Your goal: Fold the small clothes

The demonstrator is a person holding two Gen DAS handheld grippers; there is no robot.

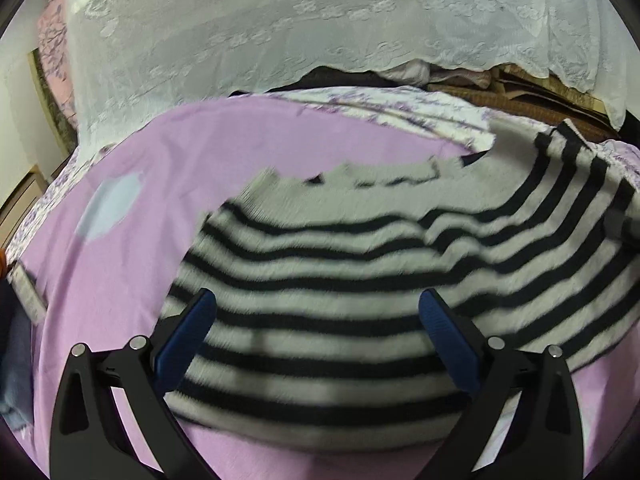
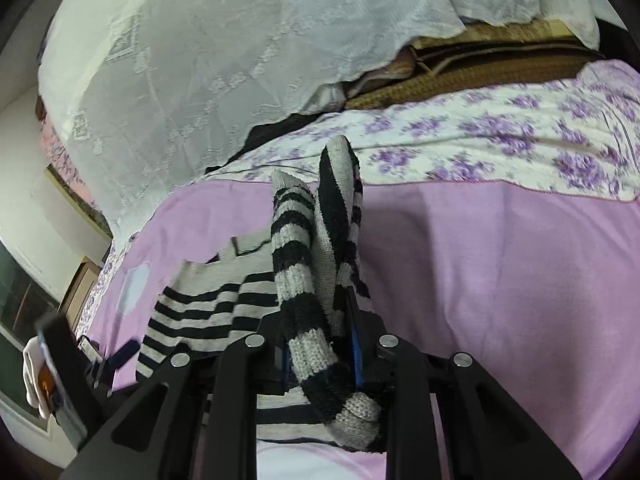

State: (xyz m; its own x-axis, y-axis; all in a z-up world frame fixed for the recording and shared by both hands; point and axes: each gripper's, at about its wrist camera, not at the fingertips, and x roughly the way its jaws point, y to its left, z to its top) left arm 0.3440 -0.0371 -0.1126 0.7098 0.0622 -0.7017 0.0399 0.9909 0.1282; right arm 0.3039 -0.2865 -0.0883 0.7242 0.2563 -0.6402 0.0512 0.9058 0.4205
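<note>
A grey and black striped knit sweater (image 1: pixel 340 264) lies on a pink sheet (image 1: pixel 132 160). My left gripper (image 1: pixel 318 308) is open, its blue pads spread wide over the sweater's lower body. My right gripper (image 2: pixel 320 344) is shut on a bunched sleeve of the sweater (image 2: pixel 298 240), which stands up between the pads. The rest of the sweater (image 2: pixel 208 308) trails left on the pink sheet (image 2: pixel 500 272).
A white lace cover (image 1: pixel 280 28) drapes over a pile behind the sheet. A floral purple cloth (image 2: pixel 500 140) lies along the far edge. Brown woven mats (image 2: pixel 460 72) show under the lace. A pale patch (image 1: pixel 108 208) marks the sheet at left.
</note>
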